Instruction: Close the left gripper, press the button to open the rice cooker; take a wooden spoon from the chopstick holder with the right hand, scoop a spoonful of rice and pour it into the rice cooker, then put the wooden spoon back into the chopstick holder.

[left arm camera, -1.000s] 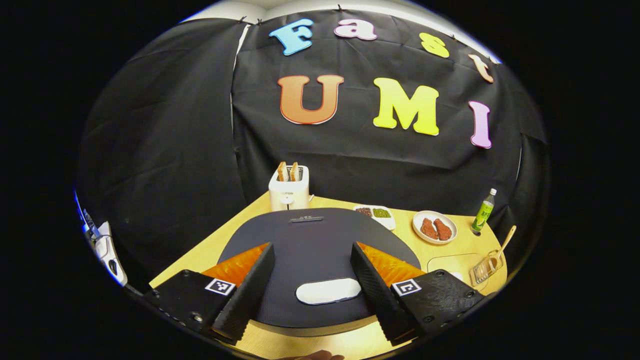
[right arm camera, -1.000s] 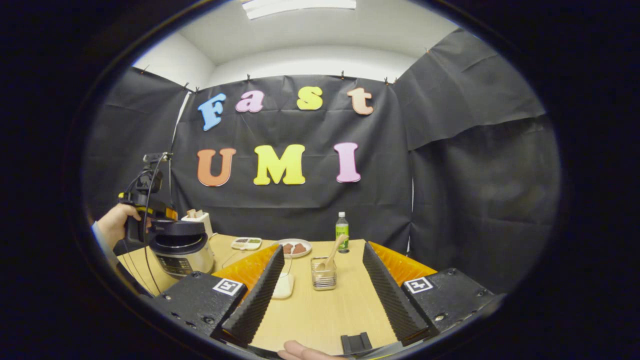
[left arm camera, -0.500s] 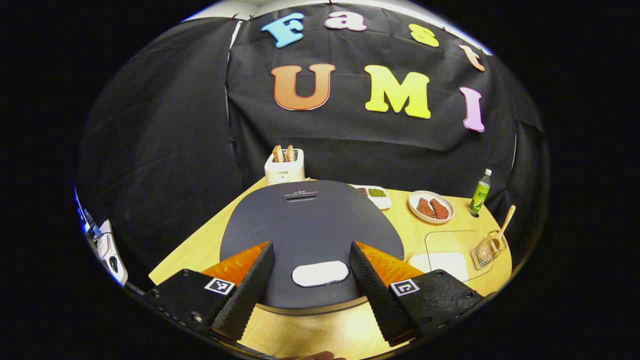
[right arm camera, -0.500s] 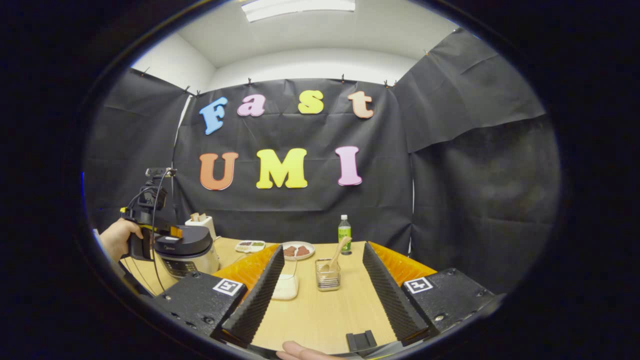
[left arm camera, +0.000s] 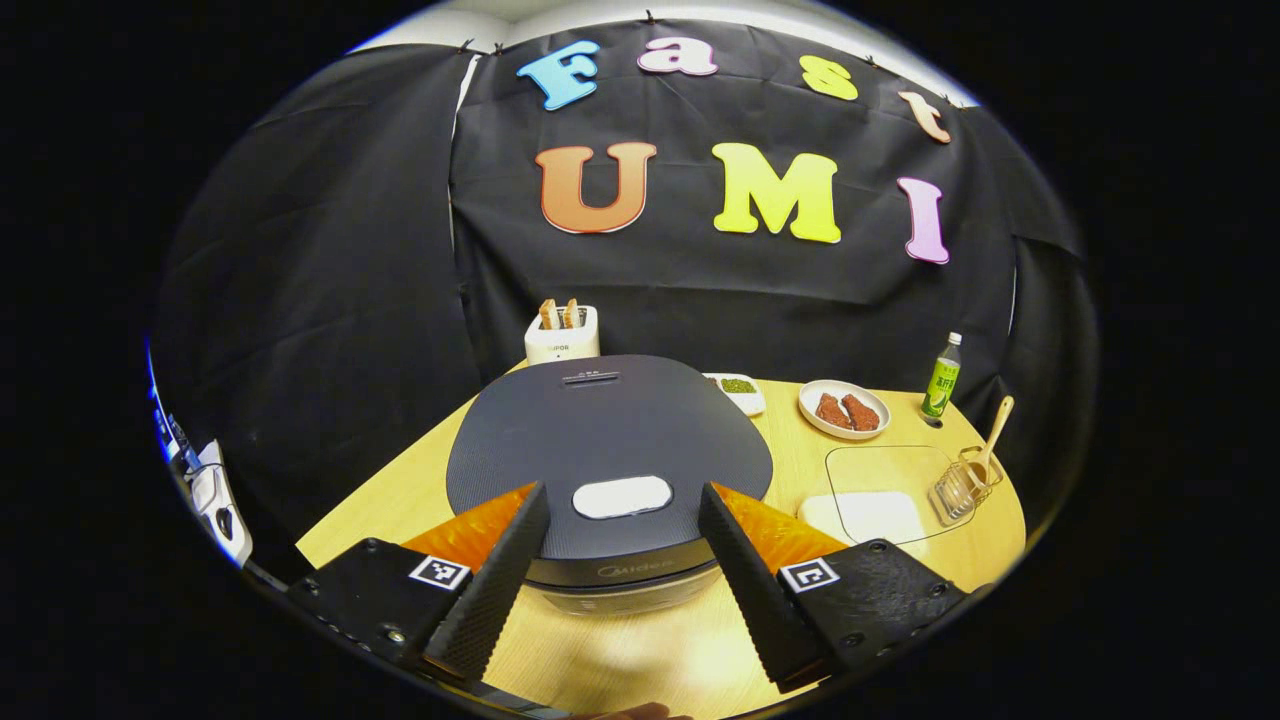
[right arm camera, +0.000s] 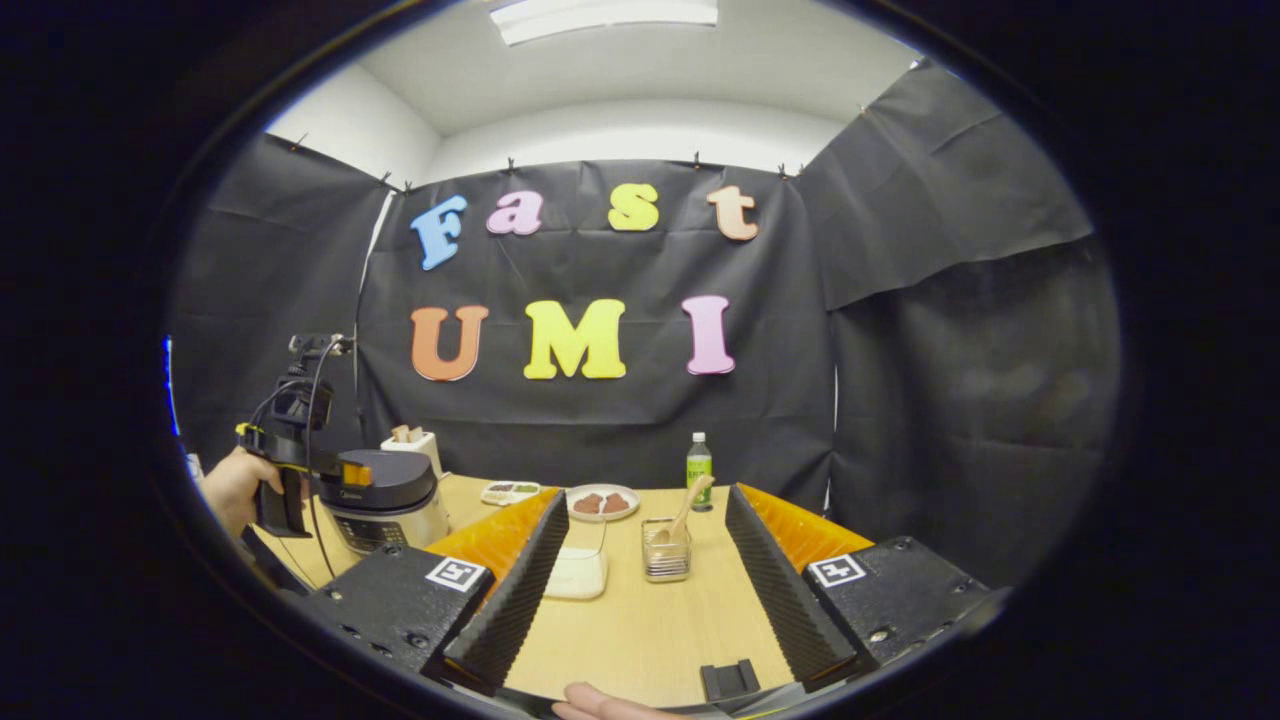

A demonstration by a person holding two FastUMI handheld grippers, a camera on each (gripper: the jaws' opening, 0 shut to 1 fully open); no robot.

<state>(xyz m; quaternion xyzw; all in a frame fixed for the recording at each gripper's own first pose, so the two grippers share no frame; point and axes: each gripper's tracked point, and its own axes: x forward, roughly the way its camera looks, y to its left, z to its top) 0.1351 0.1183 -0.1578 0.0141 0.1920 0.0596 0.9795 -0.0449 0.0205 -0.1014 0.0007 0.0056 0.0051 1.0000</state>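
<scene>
Seen from the left gripper view, left gripper (left arm camera: 615, 565) hovering just in front of the rice cooker (left arm camera: 608, 440), jaws spread wide with nothing between them, lid down, pale oval button (left arm camera: 621, 496) framed in the gap between the fingers and not touched. Behind the cooker, a toaster (left arm camera: 561, 335) with two slices up; to the right of the cooker, a small divided dish (left arm camera: 738, 389), then a plate of meat (left arm camera: 843, 409), then a green bottle (left arm camera: 940, 377). Nearer and right of the cooker, a clear rice container (left arm camera: 875, 495), and just beyond it the chopstick holder (left arm camera: 958, 482) with the wooden spoon (left arm camera: 993, 432) standing tilted inside. From the right gripper view, a hand (right arm camera: 232, 490) at far left holding the left gripper beside the cooker; well right of the cooker, right gripper (right arm camera: 640, 600) above the table (right arm camera: 640, 630), jaws wide and empty, rice container and chopstick holder framed between its fingers, farther off.
</scene>
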